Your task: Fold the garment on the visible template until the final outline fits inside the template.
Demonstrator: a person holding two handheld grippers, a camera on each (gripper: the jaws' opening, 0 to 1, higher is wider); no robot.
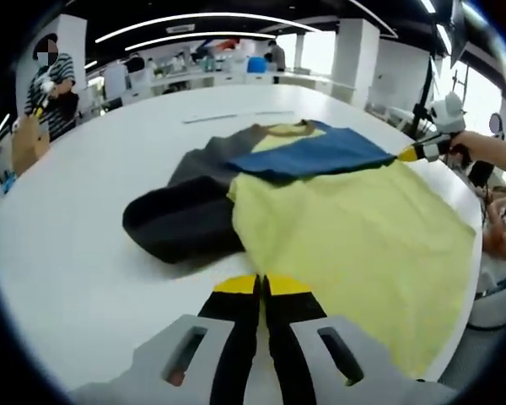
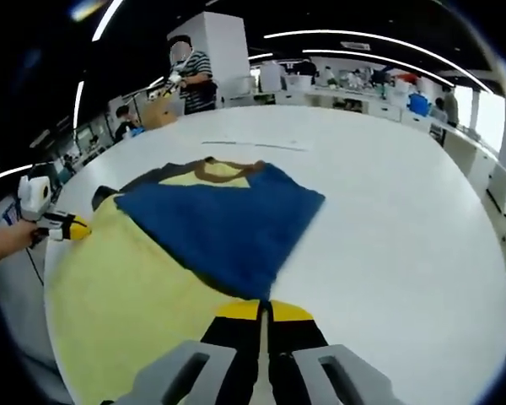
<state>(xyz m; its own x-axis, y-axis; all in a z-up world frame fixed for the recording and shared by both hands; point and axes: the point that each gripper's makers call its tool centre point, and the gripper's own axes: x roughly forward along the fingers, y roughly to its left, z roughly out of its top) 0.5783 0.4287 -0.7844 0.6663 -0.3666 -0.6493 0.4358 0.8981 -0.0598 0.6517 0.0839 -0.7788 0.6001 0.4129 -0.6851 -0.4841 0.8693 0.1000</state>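
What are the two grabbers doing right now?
Left gripper: shut, on the edge of the yellow shirt, it seems.
Right gripper: shut, seemingly pinching the corner of the blue sleeve.

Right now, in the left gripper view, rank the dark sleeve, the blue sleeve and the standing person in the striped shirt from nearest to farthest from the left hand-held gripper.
1. Dark sleeve, just ahead, left of the left hand-held gripper.
2. Blue sleeve, farther up the table, right.
3. Striped-shirt person, beyond the table, far left.

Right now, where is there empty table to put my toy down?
The round white table is bare beyond the blue sleeve, and beside the dark grey sleeve. It is crowded where the yellow sweatshirt covers the table to its edge.
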